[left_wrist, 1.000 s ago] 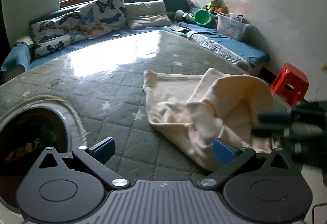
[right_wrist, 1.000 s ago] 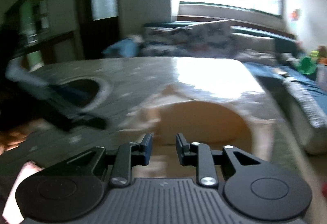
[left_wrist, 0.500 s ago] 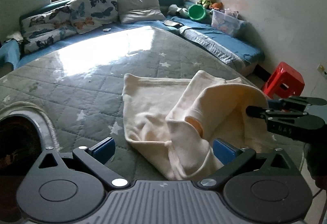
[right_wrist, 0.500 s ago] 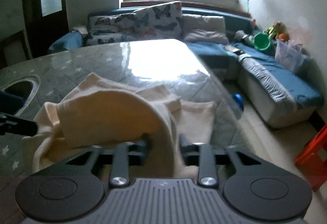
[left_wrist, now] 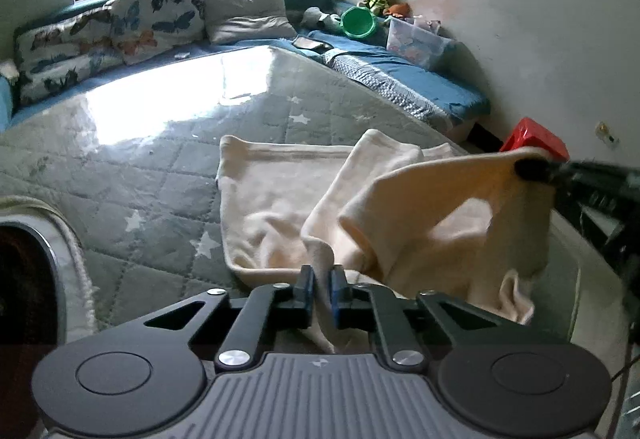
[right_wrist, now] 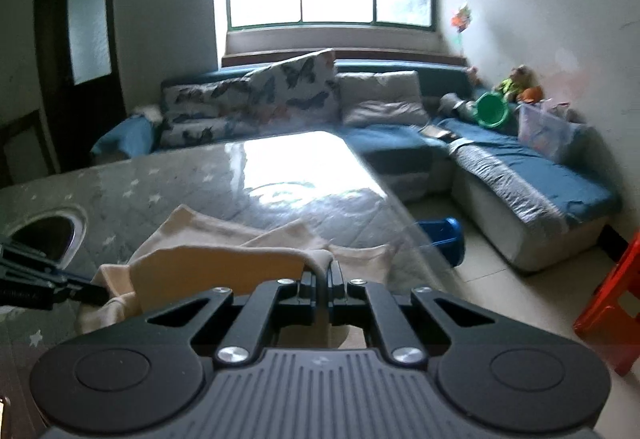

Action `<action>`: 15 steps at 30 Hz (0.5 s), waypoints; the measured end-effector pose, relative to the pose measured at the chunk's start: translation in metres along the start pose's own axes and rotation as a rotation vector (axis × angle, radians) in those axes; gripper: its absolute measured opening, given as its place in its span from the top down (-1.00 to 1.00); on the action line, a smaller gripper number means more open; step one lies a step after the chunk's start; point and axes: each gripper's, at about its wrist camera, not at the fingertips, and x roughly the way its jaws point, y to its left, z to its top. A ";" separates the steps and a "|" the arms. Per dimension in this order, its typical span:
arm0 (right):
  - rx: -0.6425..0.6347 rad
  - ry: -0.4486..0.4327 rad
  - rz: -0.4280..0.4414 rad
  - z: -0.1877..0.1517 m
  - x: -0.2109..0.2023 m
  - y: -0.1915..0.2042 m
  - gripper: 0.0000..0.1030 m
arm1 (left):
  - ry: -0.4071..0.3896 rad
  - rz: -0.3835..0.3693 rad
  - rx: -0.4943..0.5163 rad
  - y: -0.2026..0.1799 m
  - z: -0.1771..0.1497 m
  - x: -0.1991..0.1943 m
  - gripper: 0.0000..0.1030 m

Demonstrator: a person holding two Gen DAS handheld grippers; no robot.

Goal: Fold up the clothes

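Note:
A cream garment (left_wrist: 280,191) lies crumpled on the grey star-quilted table cover (left_wrist: 140,175). My left gripper (left_wrist: 322,273) is shut on a ridge of the cloth at its near edge, with the fabric pinched between the blue pads. My right gripper (right_wrist: 322,271) is shut on another part of the garment (right_wrist: 216,263) and holds it lifted off the table. In the left wrist view the right gripper (left_wrist: 528,169) shows at the far right, with cloth draped from its tip. The left gripper (right_wrist: 96,293) enters the right wrist view from the left edge.
A dark round opening (left_wrist: 24,279) sits in the table at the left. A blue corner sofa (right_wrist: 520,175) with butterfly pillows (left_wrist: 120,27), a green bucket (left_wrist: 356,23) and toys runs along the walls. A red stool (left_wrist: 536,141) and a blue object (right_wrist: 444,239) stand on the floor beside the table edge.
My left gripper went from wide open to shut on a fold of the garment. The right gripper closed on the cloth and lifted it up and to the right.

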 end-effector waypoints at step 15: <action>0.010 0.147 0.021 -0.042 0.002 -0.014 0.71 | 0.008 -0.007 0.050 -0.006 -0.006 -0.003 0.31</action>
